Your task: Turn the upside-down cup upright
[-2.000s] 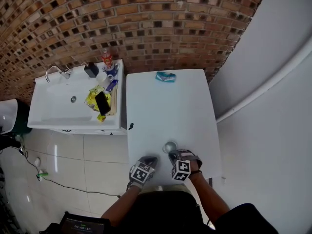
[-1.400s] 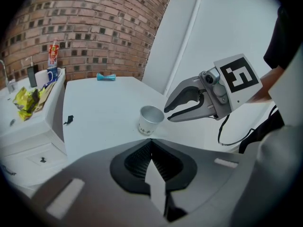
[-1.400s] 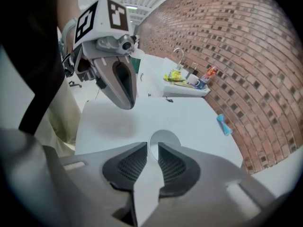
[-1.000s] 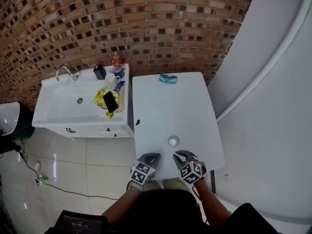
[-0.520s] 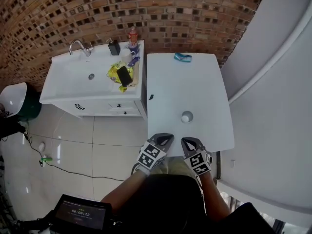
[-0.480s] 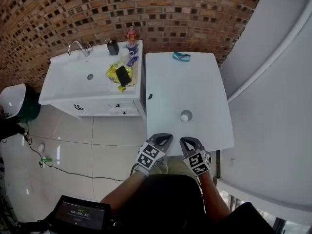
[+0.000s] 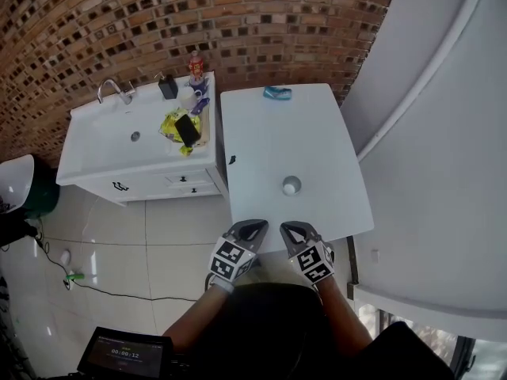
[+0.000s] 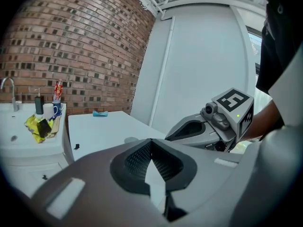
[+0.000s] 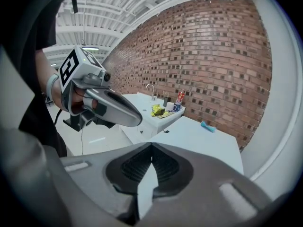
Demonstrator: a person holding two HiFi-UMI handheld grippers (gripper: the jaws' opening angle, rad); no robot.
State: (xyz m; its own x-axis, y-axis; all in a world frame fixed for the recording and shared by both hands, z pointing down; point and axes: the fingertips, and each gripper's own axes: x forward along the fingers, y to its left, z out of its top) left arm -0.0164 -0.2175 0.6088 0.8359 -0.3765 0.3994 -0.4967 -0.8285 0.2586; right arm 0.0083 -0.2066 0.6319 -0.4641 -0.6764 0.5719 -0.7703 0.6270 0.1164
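Cup (image 7: pixel 291 184) alone on table (image 7: pixel 261 141)
We hold left gripper (image 7: pixel 255 226) and right gripper (image 7: pixel 287 228) clenched, empty, at the near edge; cup stands at twelve o'clock from the right one.

L gripper (image 7: pixel 252 228), R gripper (image 7: pixel 290 229), jaws shut, empty

The head view looks steeply down from high above the white table (image 7: pixel 293 133), with the left gripper (image 7: pixel 255 226) and the right gripper (image 7: pixel 288 229) at its near edge. Each gripper view sits low off that edge and faces across the tabletop toward the brick wall (image 8: pixel 71 56). All three views share the table, the washbasin (image 7: pixel 127 141) and the wall.
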